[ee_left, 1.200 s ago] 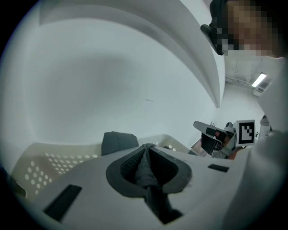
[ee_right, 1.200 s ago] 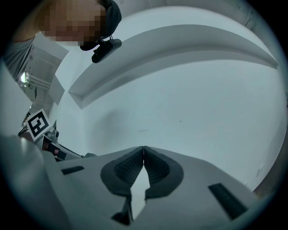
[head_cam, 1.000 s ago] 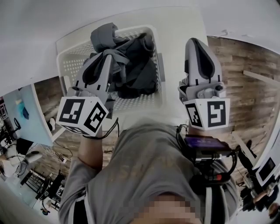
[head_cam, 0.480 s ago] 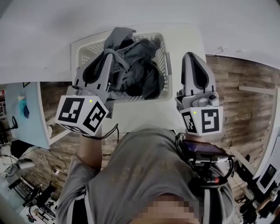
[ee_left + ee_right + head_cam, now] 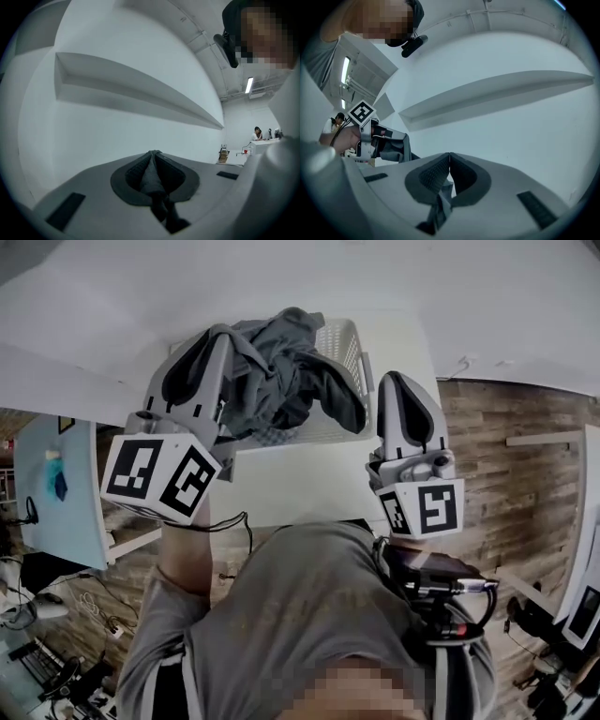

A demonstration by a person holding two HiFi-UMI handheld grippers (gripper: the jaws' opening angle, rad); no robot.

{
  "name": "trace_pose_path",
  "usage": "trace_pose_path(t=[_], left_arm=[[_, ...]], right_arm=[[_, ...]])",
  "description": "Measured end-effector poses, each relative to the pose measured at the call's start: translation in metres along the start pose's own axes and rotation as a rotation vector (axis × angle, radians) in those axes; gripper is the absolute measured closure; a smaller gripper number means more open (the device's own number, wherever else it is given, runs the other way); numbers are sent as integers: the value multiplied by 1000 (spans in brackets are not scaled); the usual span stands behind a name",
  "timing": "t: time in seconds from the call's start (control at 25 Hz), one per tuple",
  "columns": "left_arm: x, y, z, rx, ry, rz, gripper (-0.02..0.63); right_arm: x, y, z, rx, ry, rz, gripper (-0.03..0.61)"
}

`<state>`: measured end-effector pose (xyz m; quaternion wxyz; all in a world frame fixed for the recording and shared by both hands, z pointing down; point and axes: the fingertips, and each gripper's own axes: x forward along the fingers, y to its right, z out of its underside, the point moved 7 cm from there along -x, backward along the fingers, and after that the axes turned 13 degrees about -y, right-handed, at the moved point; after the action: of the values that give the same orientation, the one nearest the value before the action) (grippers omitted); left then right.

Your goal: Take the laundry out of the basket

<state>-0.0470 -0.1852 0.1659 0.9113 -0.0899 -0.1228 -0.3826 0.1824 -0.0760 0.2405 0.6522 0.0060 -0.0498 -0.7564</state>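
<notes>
Surface: white table [image 5: 300, 486], basket [image 5: 344, 341] at far edge.
Left gripper [image 5: 152, 158]: clamped on grey garment [image 5: 281, 371].
Right gripper [image 5: 449, 158]: closed, empty.

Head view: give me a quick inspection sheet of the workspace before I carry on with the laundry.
Surface: white table, with the basket at its far end.
Job's things: white laundry basket on the table; grey garment held up over it, with dark fabric hanging at the basket's near side.
Clutter: nothing seen on the table.
Grippers: left gripper shut on the grey garment; right gripper raised to the right of the basket, jaws together.
Cables: black cable loops at the left wrist; loose cables lie on the floor.
Surroundings: wood floor, white wall, light-blue panel, a person at a far desk.
</notes>
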Motion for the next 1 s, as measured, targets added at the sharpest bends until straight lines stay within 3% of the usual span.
trace_pose_path(t=[0.32,1.0], left_arm=[[-109,-19,-53,46,145,0,581],[-142,17,-94,144,322,9,581]], right_arm=[[-51,-86,-33,-33,50,11,571],[-97,-73,0,-9,85,31,571]])
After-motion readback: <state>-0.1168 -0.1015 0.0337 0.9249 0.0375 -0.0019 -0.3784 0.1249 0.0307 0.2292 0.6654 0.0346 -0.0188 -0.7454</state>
